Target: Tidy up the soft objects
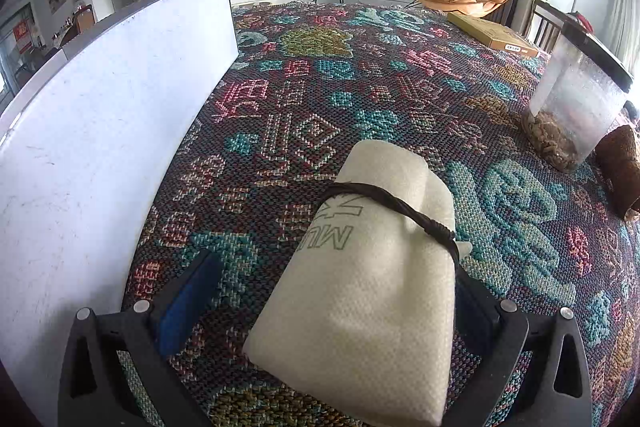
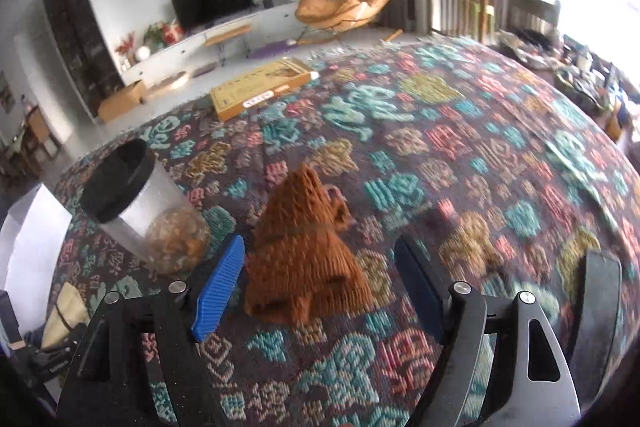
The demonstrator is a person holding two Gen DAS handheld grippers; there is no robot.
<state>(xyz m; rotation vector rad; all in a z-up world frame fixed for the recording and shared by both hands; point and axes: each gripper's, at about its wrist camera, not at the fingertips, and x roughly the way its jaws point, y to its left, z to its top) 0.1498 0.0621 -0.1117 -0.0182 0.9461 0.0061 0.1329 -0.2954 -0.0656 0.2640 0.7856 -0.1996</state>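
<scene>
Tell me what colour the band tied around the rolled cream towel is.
Dark brown band around the cream towel; clearest in the left wrist view.

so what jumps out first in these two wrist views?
The loud patterned cloth covering the whole surface. In the left wrist view, a cream towel roll tied with a dark cord lies between the left tongs, with a white board standing to its left. In the right wrist view, a rust-brown waffle cloth sits bunched between the wide-open right tongs, beside a clear jar with a black lid.
</scene>
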